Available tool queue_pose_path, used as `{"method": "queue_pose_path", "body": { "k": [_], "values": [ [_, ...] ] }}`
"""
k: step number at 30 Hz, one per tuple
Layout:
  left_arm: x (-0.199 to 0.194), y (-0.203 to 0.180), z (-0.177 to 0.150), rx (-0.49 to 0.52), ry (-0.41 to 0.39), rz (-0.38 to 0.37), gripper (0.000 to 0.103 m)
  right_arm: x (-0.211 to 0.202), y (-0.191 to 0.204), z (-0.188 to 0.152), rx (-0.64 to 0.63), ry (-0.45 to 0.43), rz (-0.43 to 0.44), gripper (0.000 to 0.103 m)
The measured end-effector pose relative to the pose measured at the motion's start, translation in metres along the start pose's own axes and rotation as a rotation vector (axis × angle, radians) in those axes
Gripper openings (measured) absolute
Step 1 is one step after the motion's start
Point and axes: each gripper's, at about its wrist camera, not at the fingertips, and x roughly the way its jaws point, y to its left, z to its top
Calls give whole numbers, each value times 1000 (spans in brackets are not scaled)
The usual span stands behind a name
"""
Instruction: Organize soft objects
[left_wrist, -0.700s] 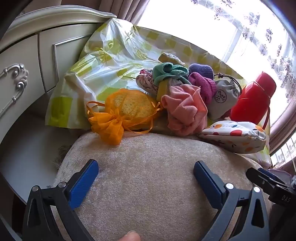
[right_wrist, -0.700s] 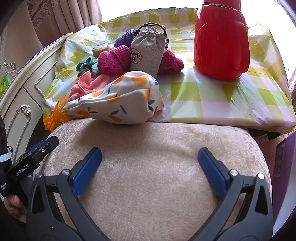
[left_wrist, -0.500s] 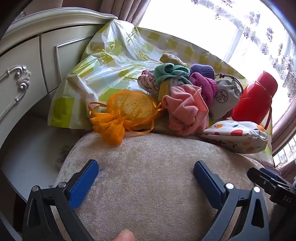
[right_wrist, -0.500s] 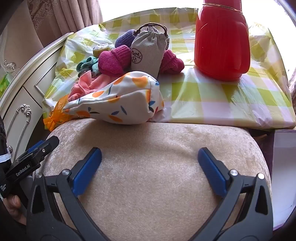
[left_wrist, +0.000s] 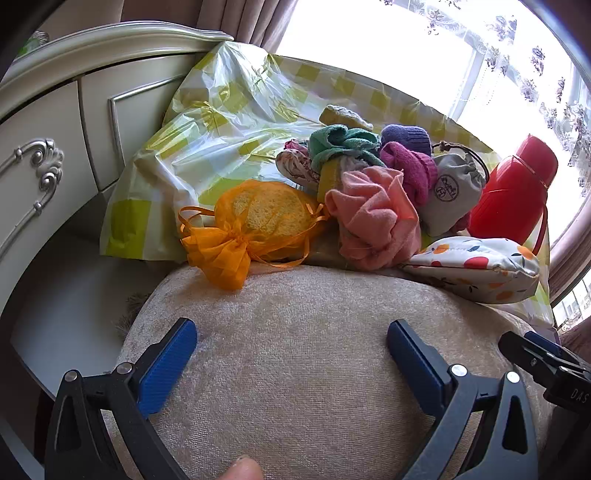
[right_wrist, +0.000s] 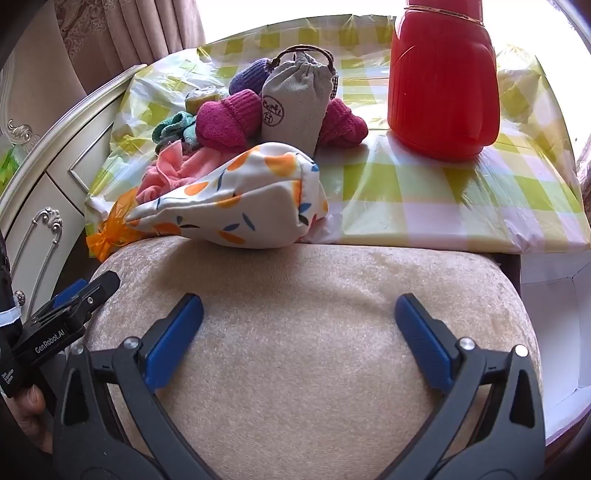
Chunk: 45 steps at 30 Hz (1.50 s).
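Note:
A heap of soft things lies on the checked tablecloth (left_wrist: 229, 122) behind a beige cushioned seat (left_wrist: 295, 362). An orange mesh bag (left_wrist: 255, 225) lies at its left, a crumpled pink cloth (left_wrist: 373, 218) in the middle, a white pouch with orange fruit print (right_wrist: 236, 199) at the front right. Behind them are a green cloth (left_wrist: 340, 142), magenta knitwear (right_wrist: 227, 120), a purple knit piece (left_wrist: 406, 134) and a grey drawstring bag (right_wrist: 295, 103). My left gripper (left_wrist: 291, 343) and right gripper (right_wrist: 299, 314) both hover open above the seat, with nothing between their fingers.
A tall red thermos (right_wrist: 443, 77) stands on the table to the right of the heap. A cream cabinet with ornate silver handles (left_wrist: 40, 173) is at the left. The window (left_wrist: 424, 48) is bright behind. A white box (right_wrist: 554, 306) sits at the right of the seat.
Both views have shifted only slightly; the heap sits a little differently in the left wrist view. Nothing has been taken hold of and both grippers stay wide.

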Motion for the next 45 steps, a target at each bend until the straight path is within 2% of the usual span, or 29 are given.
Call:
{"method": "queue_pose_path", "body": {
  "k": [45],
  "values": [
    [3,-3,-2,6,4,14,103,0,1,0,6,1,-2,103]
  ]
}}
